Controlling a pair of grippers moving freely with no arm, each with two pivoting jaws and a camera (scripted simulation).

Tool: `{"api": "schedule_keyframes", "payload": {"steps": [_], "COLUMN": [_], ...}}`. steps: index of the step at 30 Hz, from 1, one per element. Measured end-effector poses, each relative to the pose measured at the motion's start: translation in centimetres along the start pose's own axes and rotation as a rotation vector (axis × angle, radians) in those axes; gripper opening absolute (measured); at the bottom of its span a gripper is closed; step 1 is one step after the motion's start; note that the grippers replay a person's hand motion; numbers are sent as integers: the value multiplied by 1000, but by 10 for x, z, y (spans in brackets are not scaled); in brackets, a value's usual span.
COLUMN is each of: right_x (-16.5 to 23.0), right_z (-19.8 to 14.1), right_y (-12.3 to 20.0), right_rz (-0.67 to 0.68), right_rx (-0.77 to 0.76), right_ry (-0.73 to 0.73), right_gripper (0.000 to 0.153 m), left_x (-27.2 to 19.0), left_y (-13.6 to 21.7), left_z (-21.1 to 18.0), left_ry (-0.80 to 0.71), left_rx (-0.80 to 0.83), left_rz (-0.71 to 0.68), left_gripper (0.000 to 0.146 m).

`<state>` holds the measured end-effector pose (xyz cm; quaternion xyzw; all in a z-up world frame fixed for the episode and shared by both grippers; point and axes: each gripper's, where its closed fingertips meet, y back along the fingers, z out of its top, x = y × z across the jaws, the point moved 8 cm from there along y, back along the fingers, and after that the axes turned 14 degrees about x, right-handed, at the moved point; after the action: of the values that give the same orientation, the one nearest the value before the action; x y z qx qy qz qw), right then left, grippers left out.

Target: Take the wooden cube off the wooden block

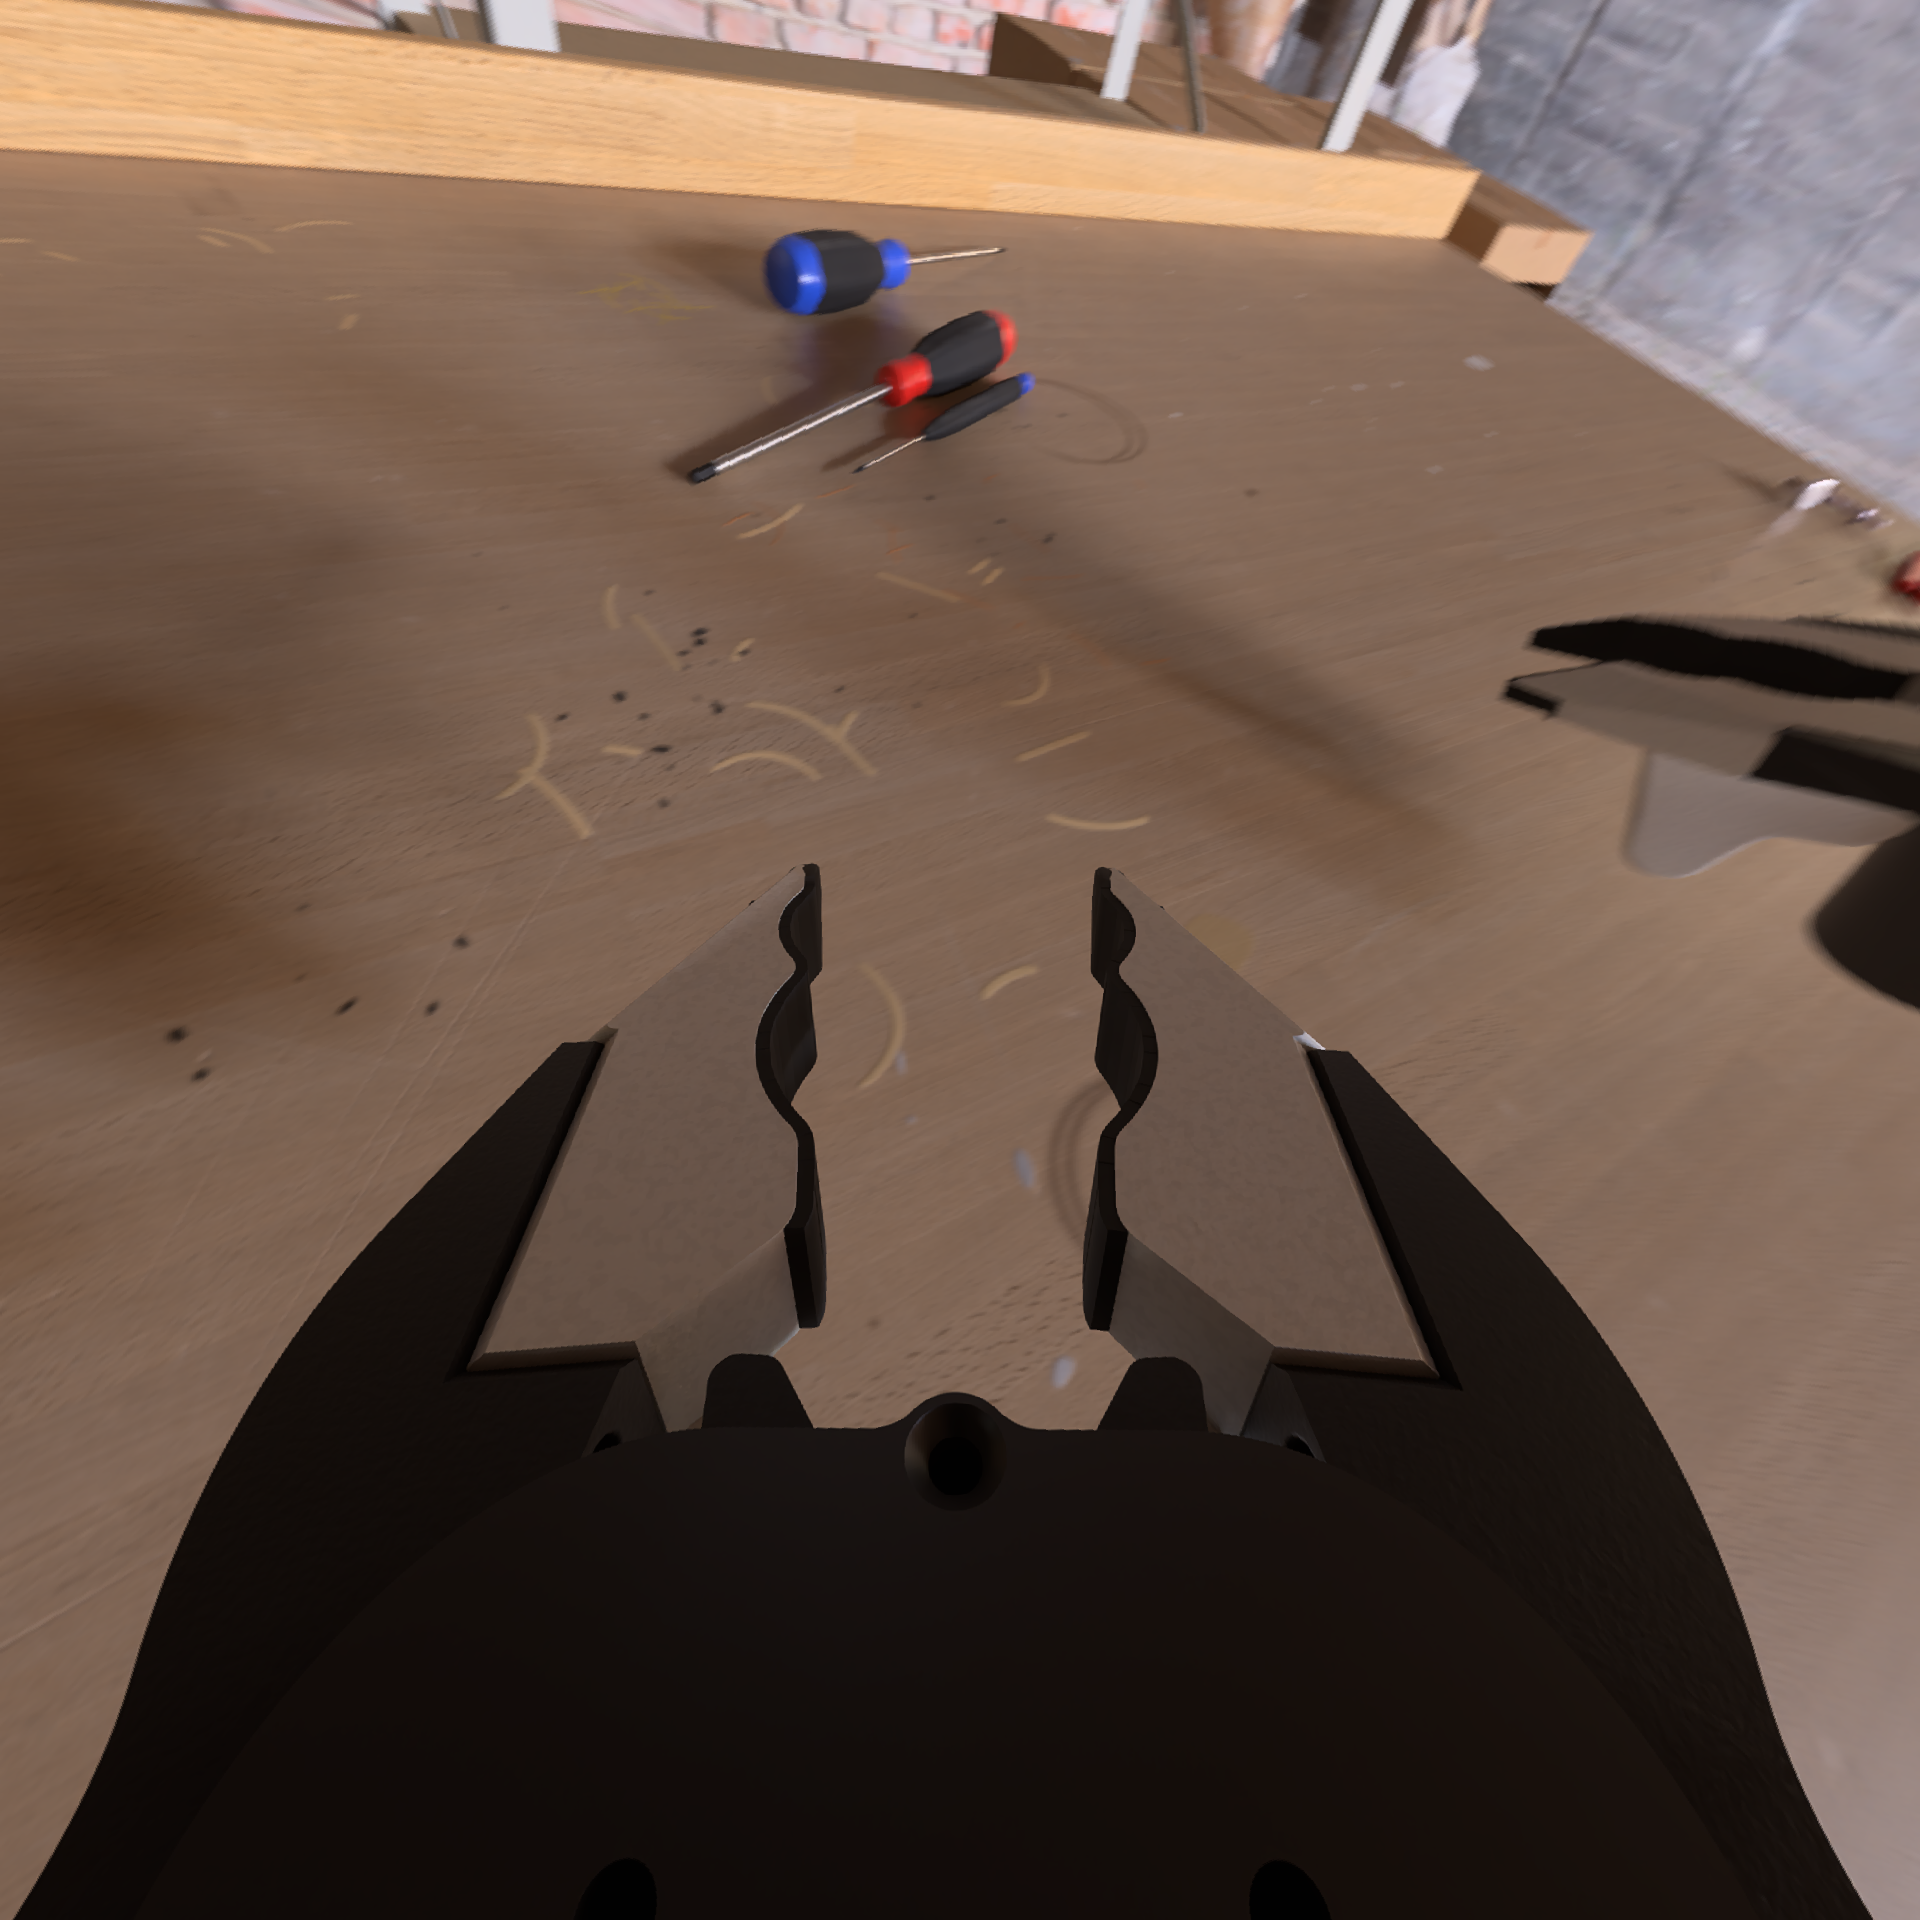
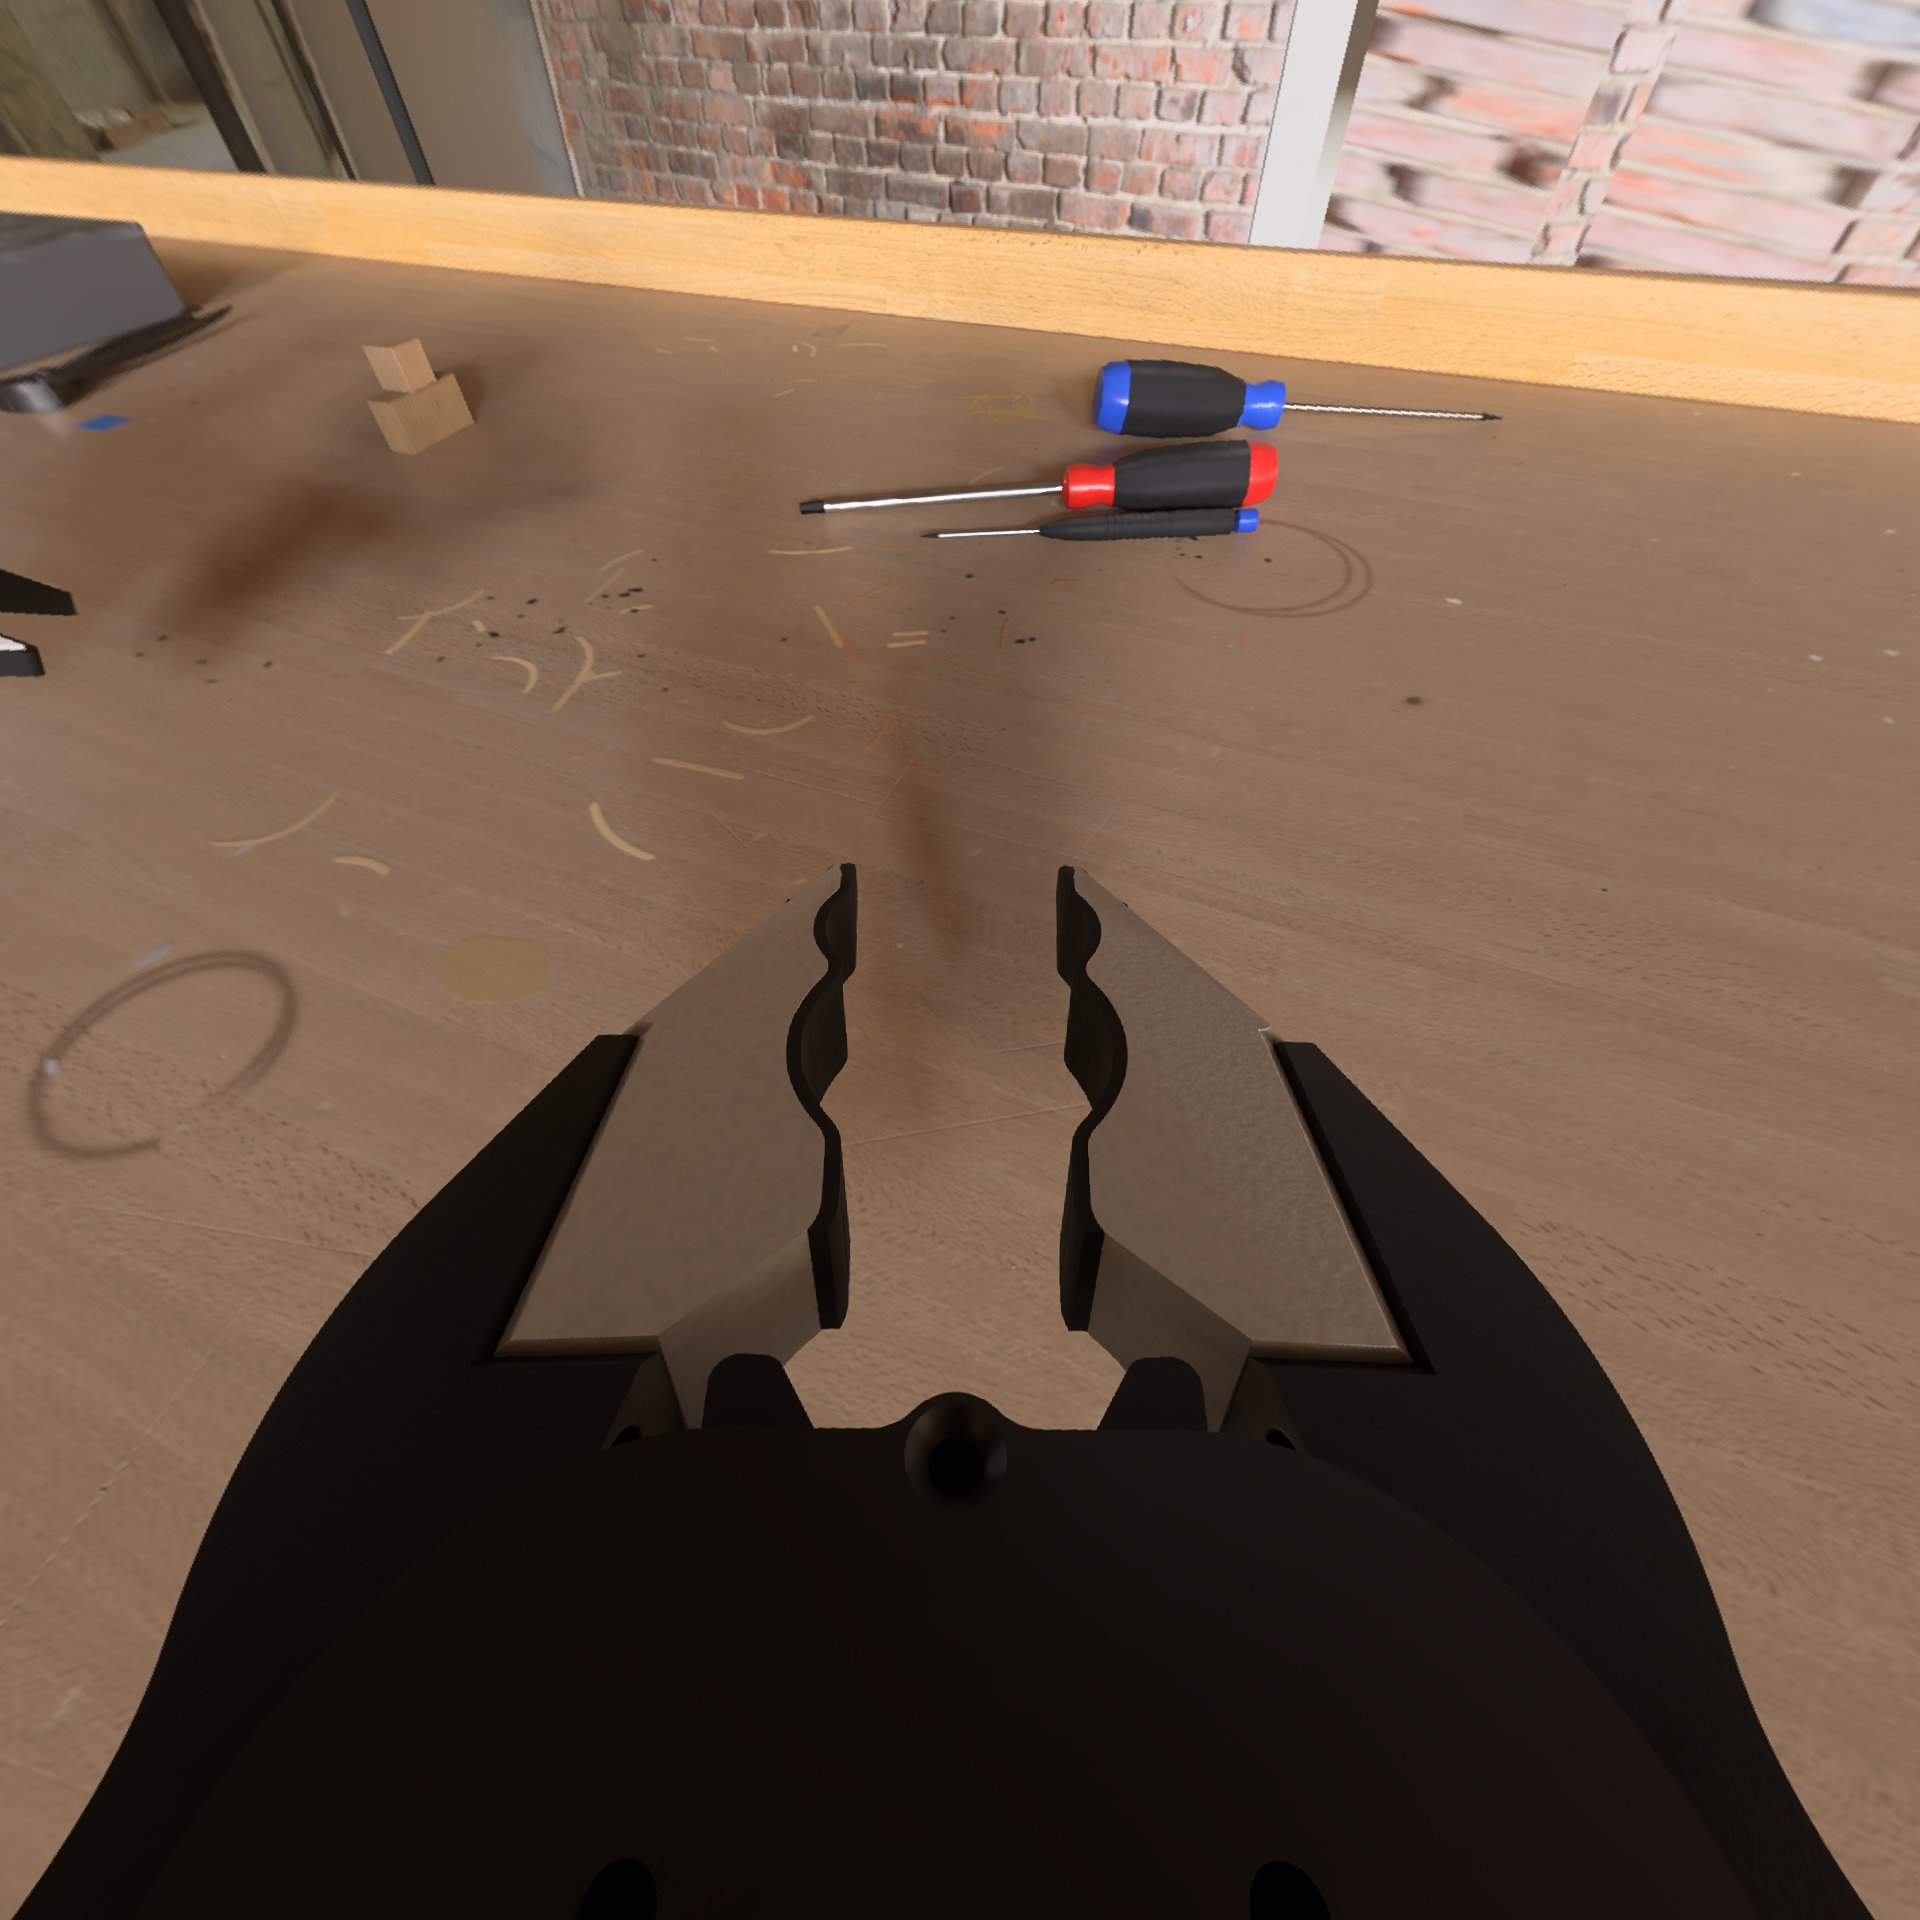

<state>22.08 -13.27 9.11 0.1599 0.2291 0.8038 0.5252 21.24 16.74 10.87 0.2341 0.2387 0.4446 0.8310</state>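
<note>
In the right wrist view a small pale wooden cube sits tilted on top of a larger wooden block at the far left of the workbench. My right gripper is open and empty, well short of them and to their right. My left gripper is open and empty over bare bench; the cube and block do not show in its view. The right gripper shows at the right edge of the left wrist view. The left gripper's fingertips show at the left edge of the right wrist view.
Three screwdrivers lie together toward the back: a blue-ended one, a red-ended one and a thin black one. A raised wooden ledge runs along the back. A dark grey object sits at the far left.
</note>
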Motion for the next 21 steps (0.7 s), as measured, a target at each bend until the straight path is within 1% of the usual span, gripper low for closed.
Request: {"api": "schedule_keyframes", "payload": {"steps": [3, 5, 8, 11, 13, 16, 18, 21], "right_x": [2, 2, 2, 2, 1, 0, -1, -3], "right_z": [1, 1, 0, -2, -3, -3, -4, -4], "right_y": [0, 0, 1, 1, 2, 3, 3, 4], "right_rz": [25, 42, 58, 71, 85, 99, 104, 109], "right_rx": [-9, -3, 0, 12, 11, 13, 14, 15], "right_ry": [-20, -21, -1, 18, 20, 15, 10, 3], "right_gripper": [38, 38, 38, 38, 38, 38, 38, 38], "left_x": [-9, -1, 36, 93, 135, 199, 237, 278], "left_y": [11, 24, 39, 36, 22, -15, -43, -79], "left_z": [24, 51, 96, 145, 174, 204, 210, 203], "left_ry": [17, 40, 44, 49, 100, 216, 320, 456], "left_rx": [25, 98, 266, 422, 490, 652, 770, 886], "left_rz": [-76, -79, -89, -40, 14, 88, 138, 161], "left_gripper": [55, 56, 51, 51, 52, 52, 52, 52]}}
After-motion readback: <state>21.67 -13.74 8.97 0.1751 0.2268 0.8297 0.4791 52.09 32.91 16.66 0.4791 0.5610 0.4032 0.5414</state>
